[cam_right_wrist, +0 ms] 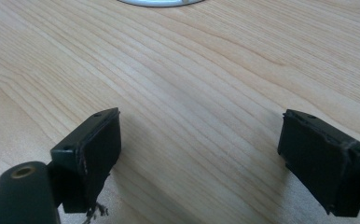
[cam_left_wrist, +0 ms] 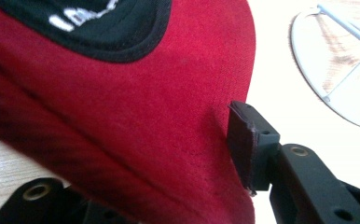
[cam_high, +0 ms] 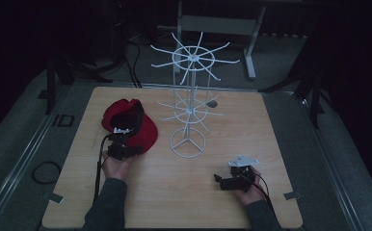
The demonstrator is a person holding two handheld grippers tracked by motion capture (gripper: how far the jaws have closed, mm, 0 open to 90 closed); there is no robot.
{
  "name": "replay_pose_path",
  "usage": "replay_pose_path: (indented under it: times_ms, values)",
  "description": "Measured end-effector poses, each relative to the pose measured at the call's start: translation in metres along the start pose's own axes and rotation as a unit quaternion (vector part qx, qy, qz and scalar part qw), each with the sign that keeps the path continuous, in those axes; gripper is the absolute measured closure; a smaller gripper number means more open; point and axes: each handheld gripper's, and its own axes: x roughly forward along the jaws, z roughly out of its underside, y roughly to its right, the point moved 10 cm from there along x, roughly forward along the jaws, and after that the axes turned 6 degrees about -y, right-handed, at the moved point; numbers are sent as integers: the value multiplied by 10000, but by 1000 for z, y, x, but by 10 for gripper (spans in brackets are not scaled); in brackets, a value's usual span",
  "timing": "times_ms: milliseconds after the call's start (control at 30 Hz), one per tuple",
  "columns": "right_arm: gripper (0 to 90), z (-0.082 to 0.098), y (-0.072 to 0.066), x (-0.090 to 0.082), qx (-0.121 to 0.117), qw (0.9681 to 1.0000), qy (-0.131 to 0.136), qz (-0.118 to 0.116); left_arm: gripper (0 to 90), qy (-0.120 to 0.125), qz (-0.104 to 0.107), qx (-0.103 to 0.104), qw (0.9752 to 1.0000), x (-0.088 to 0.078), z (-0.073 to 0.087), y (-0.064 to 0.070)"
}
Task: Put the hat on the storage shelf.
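A red cap with a black inside and white lettering lies at the table's left. My left gripper reaches into it from the near side. In the left gripper view the cap spreads between the jaws of the left gripper. Its right pad touches the cap's edge, while the left jaw is hidden under the red cloth. My right gripper rests low at the front right of the table, open. Nothing but bare wood lies between the jaws of the right gripper.
A tall white wire rack with radiating hooks stands mid-table on a ring base, just right of the cap; the base lies close to my left gripper. The wooden table has dark floor and cables around it.
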Motion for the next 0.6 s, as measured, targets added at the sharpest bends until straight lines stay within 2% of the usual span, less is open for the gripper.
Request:
replay_pose_path:
  times_ms: [33,133,167,400,500,600]
  values:
    - [131,0,0,0,-3,10000,-1,2,640,39,-49,98,9999,-1,1,2]
    - [131,0,0,0,-6,10000,-2,3,670,68,-52,141,9999,-2,1,4]
    - [131,0,0,0,-7,10000,-2,3,672,114,-132,189,9997,-2,2,4]
    - [131,0,0,0,-7,10000,-4,2,690,186,43,111,9998,-4,4,4]
    - [131,0,0,0,-8,10000,5,4,722,339,146,3,9993,-8,7,4]
    - [131,0,0,0,-11,10000,6,3,784,519,145,4,9985,-11,8,1]
